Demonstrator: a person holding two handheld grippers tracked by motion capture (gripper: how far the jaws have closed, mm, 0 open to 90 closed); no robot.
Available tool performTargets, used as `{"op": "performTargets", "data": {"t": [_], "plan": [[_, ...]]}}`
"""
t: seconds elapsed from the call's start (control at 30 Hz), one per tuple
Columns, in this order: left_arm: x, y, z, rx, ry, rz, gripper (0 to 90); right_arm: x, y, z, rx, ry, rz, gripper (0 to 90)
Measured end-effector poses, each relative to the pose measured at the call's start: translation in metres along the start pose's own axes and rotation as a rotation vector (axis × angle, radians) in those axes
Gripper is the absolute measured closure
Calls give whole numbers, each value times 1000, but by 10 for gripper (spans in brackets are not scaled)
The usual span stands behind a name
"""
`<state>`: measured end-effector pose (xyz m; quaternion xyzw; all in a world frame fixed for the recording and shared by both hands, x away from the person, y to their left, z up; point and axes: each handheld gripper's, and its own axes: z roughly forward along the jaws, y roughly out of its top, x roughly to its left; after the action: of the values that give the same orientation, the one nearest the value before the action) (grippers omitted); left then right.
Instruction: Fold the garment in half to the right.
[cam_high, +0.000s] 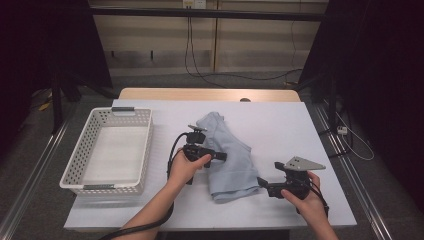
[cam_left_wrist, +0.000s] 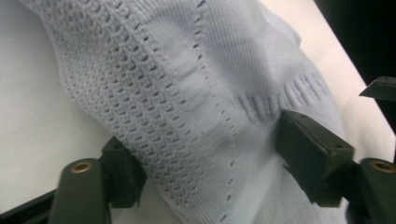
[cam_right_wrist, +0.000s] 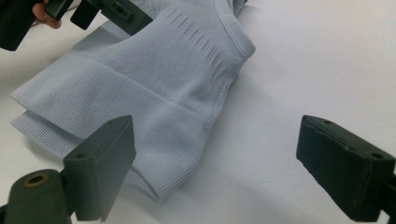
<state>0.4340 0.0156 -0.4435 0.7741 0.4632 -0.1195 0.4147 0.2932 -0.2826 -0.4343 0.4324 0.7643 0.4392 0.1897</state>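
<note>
While both hands rest near the front edge of the table (cam_high: 280, 120), the right gripper (cam_high: 261, 182) sits closest to the person, at the lower right corner of the folded pale blue knit top (cam_high: 227, 155). Its jaws stand wide apart: in the right gripper view one jaw is beside the ribbed hem of the top (cam_right_wrist: 154, 93) and the other is over bare white tabletop, with neither pad pressing on cloth. A little farther in, the left gripper (cam_high: 221, 156) lies over the left side of the top. In the left gripper view its jaws straddle a raised fold of the knit (cam_left_wrist: 196, 102), and the pads sit at the cloth on either side without visibly squeezing it. Farther left stands a white basket (cam_high: 80, 160), well apart from the top.
</note>
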Motion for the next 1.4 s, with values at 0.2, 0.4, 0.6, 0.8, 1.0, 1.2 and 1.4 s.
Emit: {"op": "performTargets", "data": {"t": [0.2, 0.4, 0.6, 0.8, 1.0, 1.2, 1.4], "plan": [[-2, 0, -1, -10, -10, -1, 438, 1, 0, 0, -2, 0, -1, 117], [0, 1, -7, -28, -31, -27, 617, 1, 0, 1, -2, 2, -1, 117], [2, 3, -12, -27, -48, -44, 735, 1, 1, 2, -1, 4, -4, 117], [5, 9, -18, -13, -56, -57, 773, 2, 1, 3, -4, 11, -6, 117], [15, 17, -33, 2, -47, -73, 780, 0, 1, 1, -7, 9, 6, 117], [29, 21, -46, -28, 4, -89, 770, 0, 0, 3, -5, 10, 6, 116], [37, 17, -45, -71, 29, -119, 601, 0, 1, 5, 1, 13, 3, 117]]}}
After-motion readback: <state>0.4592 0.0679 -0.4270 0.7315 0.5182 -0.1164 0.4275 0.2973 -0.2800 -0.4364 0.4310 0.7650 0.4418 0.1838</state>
